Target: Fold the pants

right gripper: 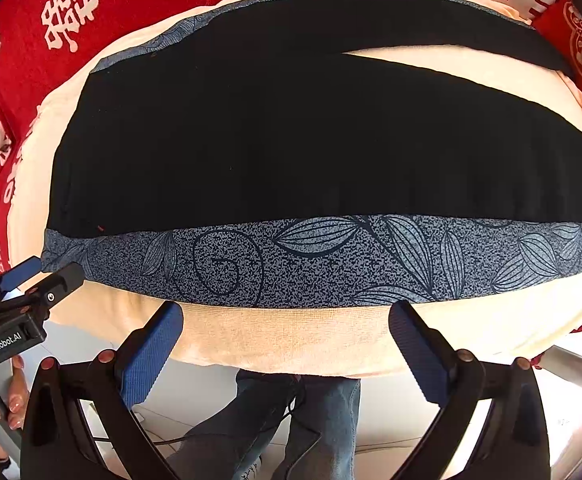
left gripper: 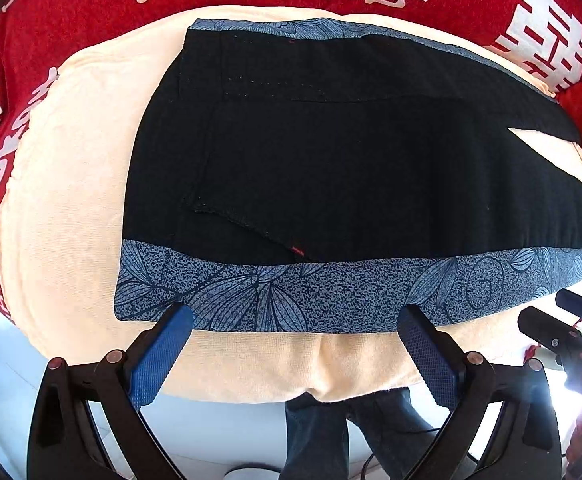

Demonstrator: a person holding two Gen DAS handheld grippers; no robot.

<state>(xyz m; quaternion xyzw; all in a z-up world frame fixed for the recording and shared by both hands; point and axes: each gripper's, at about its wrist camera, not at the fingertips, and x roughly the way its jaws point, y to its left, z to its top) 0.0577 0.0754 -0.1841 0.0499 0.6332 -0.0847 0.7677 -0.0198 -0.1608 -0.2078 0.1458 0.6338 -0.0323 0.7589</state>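
Pants (left gripper: 331, 152) lie flat on a cream towel (left gripper: 71, 184) spread over a red cloth with white characters (left gripper: 51, 8). The surface looks like a table, but its edge is draped, so that is uncertain. The garment is black with a blue leaf-print side band (left gripper: 291, 296) running along the near edge. Its waist end is at the left. The two legs run off to the right, and a wedge of towel shows between them.

Left gripper (left gripper: 295, 320): its fingers (left gripper: 159, 356) are spread wide and hold nothing. The tips sit at the near edge of the printed band, the left tip close to the waist corner. I cannot tell whether they touch the cloth.

Right gripper (right gripper: 287, 316): its fingers (right gripper: 151, 356) are also wide open and empty. Their tips are just short of the band's near edge, over bare towel, further along the leg.

The person's jeans and shoes show below the table edge in both views.

Risks, judged from this layout:
- A pinch at the near edge could take only the top layer of the band, or catch the towel with it. The towel would then drag and the pants would shift.
- The right fingers stand short of the hem and may close on the towel alone.
- Uneven lift between the two grippers would skew the fold, because the legs are already splayed apart.
- The slack towel hangs over the edge and could slide.
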